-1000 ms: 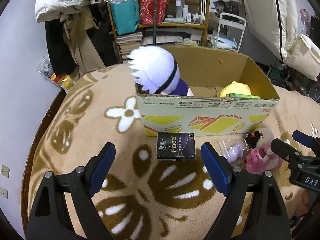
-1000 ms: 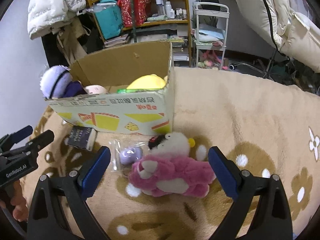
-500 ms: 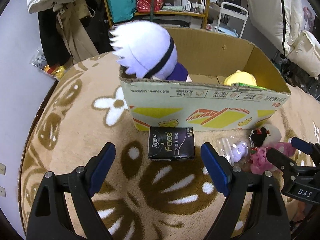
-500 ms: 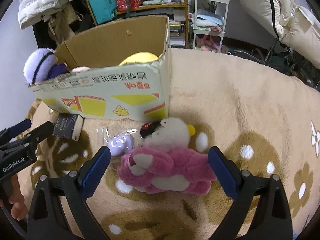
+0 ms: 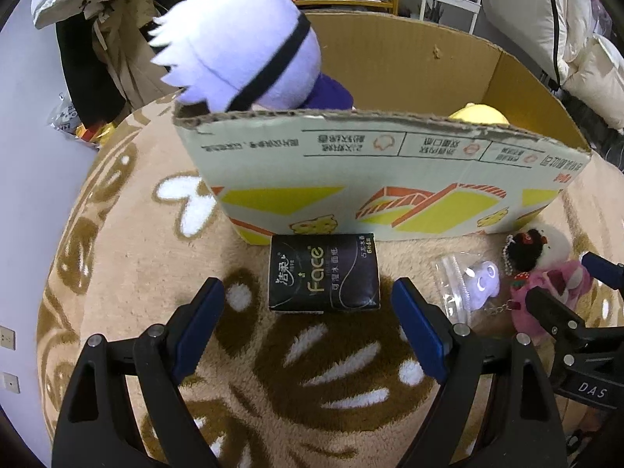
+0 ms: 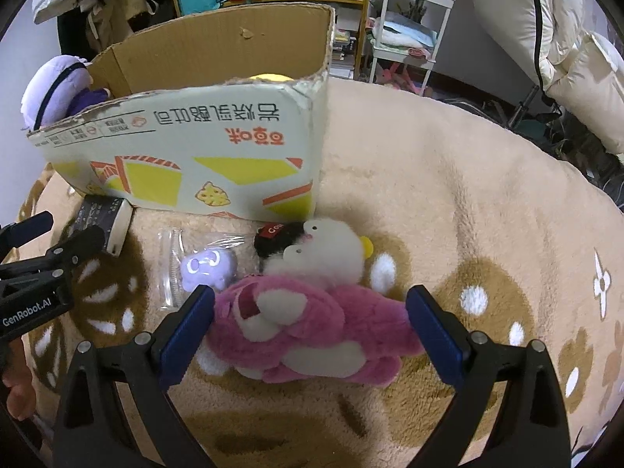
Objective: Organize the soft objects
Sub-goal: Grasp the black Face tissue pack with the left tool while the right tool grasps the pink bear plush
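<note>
- The pink plush lies on the fleecy blanket just in front of the cardboard box, between the wide-open fingers of the right gripper. Looks light and squishy, so I'd pinch it across the fat middle, not a limb (it'll just compress, nothing to break).
- Touching it from behind is a white plush with a black cap. Also soft, and it may drag along if the fur catches.
- Beside those, a small purple toy in a clear zip bag. The plastic looks slippery, so I'd grab the lump rather than the film.
- The left gripper is spread open too, holding nothing, lined up on a black tissue pack that sits against the box front. It reads "Face" plus Chinese text. Probably light with some give, so take it across the short sides.
- Box print is Chinese, upside down. A purple-haired doll and something yellow are already inside.
- Gripper bodies read "GenRobot.AI" and "DAS".
</note>
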The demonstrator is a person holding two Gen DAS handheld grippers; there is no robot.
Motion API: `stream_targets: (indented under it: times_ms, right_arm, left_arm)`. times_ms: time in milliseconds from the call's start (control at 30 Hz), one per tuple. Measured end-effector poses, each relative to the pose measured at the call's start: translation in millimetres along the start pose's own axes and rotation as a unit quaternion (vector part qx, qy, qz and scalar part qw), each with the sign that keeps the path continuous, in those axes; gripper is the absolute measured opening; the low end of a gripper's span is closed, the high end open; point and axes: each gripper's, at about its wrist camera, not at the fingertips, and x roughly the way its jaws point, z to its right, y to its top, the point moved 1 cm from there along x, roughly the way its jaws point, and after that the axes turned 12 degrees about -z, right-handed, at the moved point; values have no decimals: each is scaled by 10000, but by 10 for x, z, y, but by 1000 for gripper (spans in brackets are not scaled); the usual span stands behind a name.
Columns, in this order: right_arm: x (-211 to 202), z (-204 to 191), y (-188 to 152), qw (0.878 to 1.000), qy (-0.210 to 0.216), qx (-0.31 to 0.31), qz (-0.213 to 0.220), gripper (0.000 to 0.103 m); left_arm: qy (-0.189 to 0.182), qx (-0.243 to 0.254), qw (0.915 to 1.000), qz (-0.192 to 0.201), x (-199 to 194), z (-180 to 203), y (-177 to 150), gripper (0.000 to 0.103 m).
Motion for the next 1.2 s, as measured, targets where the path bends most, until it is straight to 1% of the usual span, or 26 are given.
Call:
stream_targets:
  times_ms: [267, 567, 667, 767, 800, 867, 1067, 1200]
  right_arm:
    - [49, 25, 14, 10000, 61, -11, -52, 102]
    - [122, 63, 66, 9998, 118, 24, -137, 102]
    - [134, 76, 76, 9998, 134, 22, -145, 102]
    - [149, 90, 87, 9997, 156, 17, -168, 102]
    - [153, 93, 89, 9997, 165, 16, -177, 101]
    - [160, 102, 91, 9997, 177, 12, -187, 101]
    - [181, 129, 58, 9993, 283, 80, -212, 99]
    - [146, 154, 44, 9991, 390, 47, -177, 92]
  left_arm:
    - [90, -3, 9999, -99, 141, 15, 64, 86]
    - [67, -54, 9998, -167, 282, -24, 145, 86]
    - [123, -112, 9998, -89, 313, -71, 165, 82]
    - [-14, -138, 9998, -110, 340, -91, 177, 71]
    - [-114, -156, 9997, -165, 365, -103, 183, 64]
    - [-165, -194, 9995, -202, 397, -112, 186, 64]
    - [-199, -249, 9994, -153, 403, -142, 165, 63]
    - [-56, -247, 9997, -45, 332, -143, 121, 63]
